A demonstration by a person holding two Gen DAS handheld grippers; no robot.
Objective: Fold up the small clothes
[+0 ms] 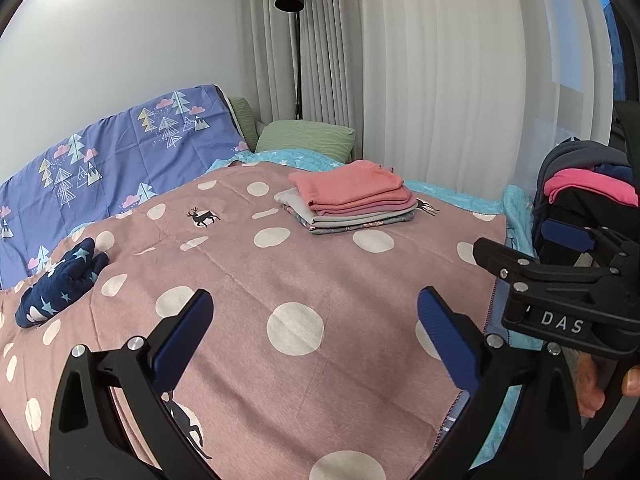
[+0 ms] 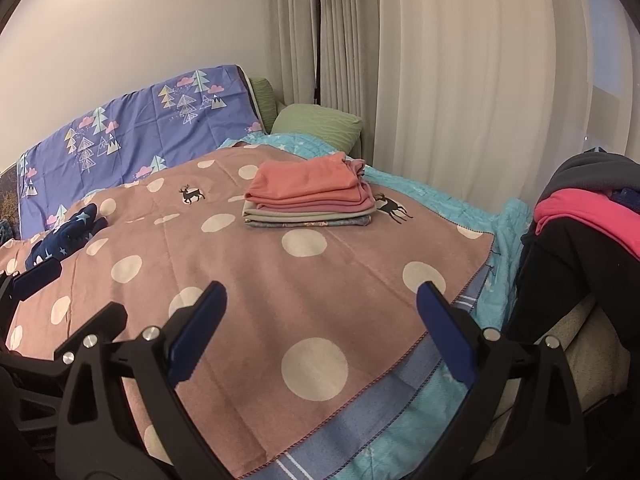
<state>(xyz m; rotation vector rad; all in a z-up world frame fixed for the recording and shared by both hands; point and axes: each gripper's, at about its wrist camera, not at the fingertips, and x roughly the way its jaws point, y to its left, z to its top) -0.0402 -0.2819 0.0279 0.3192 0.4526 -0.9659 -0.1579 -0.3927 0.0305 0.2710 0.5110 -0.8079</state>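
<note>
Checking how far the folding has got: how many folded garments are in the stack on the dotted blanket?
4 at least: a coral one on top of the stack, a pink one beneath, then a grey one, and a patterned one at the bottom. Thin layers may be hidden between them.

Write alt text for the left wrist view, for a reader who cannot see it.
The open left gripper hovers empty over a pink polka-dot blanket on a bed. A stack of folded clothes sits farther back, and a crumpled navy star-print garment lies at the left. The right gripper and a pile of unfolded clothes are at the right edge.
</note>
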